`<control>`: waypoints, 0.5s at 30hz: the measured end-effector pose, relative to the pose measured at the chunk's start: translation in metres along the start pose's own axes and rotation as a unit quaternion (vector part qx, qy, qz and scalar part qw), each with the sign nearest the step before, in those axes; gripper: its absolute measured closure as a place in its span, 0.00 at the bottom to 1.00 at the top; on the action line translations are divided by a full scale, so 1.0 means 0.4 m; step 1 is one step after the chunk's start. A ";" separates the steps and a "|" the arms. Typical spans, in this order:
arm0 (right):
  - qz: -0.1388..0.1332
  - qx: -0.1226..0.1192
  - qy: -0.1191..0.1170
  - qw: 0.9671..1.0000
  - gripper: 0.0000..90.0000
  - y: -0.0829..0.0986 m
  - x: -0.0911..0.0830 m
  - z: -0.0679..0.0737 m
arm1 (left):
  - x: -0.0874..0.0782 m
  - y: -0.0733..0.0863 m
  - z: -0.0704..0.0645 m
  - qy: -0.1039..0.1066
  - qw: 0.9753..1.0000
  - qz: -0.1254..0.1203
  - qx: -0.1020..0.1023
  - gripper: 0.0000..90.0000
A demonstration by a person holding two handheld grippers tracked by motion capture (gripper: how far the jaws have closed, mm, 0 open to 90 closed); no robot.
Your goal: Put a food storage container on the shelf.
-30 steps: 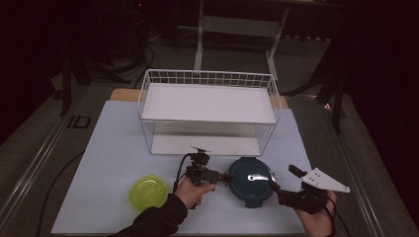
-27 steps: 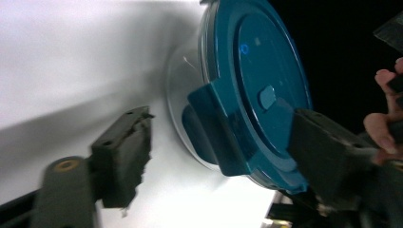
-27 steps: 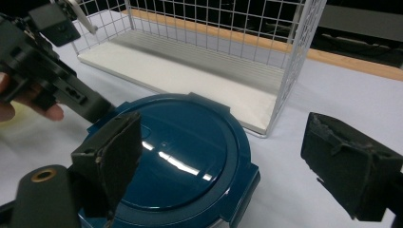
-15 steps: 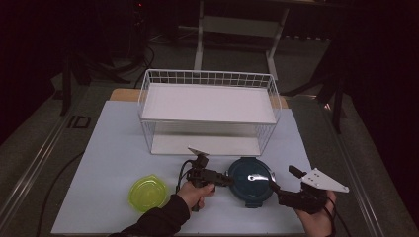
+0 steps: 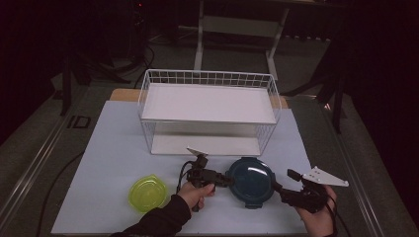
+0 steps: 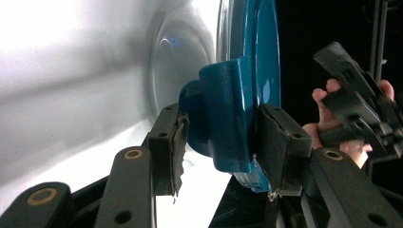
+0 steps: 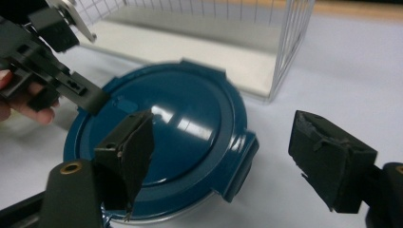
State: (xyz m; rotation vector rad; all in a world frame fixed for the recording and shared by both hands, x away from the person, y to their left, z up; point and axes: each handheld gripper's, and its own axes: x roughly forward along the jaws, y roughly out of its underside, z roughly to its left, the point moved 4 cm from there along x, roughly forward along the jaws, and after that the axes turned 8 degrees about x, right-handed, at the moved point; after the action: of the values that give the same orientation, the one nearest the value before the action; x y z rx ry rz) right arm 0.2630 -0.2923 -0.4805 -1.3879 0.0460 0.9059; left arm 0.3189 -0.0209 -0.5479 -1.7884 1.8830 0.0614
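- The left gripper (image 5: pixel 228 180) had its jaws closed on a side tab of the teal lid (image 5: pixel 250 180), on a container near the front of the table (image 5: pixel 113 148).
- The right gripper (image 5: pixel 279 188) stood wide open, empty, beside the opposite tab.
- Unlatching seemed underway; next, the right jaws probably needed to close on that tab.

Open mat (image 5: pixel 113 143) along the left edge and toward the near left corner, broken only by a yellow-green lid (image 5: pixel 147 193) near the near edge. Far half blocked by a white wire basket (image 5: pixel 209 111), its front wall just beyond the blue lid (image 5: pixel 250 182). Narrow strip of passage between the two. Left flank of the blue lid taken by the left gripper (image 5: pixel 223 180), clamped on a tab; right flank faced by the right gripper (image 5: pixel 277 187), jaws wide. Bare mat toward the right edge.
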 end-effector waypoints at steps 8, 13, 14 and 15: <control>0.069 0.090 -0.041 0.993 0.34 0.024 0.022 -0.044 | -0.003 0.011 -0.018 -0.013 0.999 -0.004 0.034 0.61; 0.092 0.124 -0.054 0.987 0.36 0.036 0.027 -0.067 | -0.005 0.017 -0.025 -0.017 0.998 -0.005 0.055 0.61; 0.092 0.130 -0.058 0.985 0.36 0.038 0.027 -0.071 | -0.006 0.019 -0.025 -0.017 0.998 -0.005 0.057 0.61; 0.093 0.135 -0.059 0.985 0.38 0.039 0.027 -0.073 | -0.006 0.021 -0.026 -0.018 0.998 -0.006 0.059 0.61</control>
State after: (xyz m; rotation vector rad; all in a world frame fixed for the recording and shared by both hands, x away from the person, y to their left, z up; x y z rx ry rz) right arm 0.2748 -0.3128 -0.5059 -1.0889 0.2046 1.0940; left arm 0.3076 -0.0216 -0.5407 -1.7088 1.8121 -0.0215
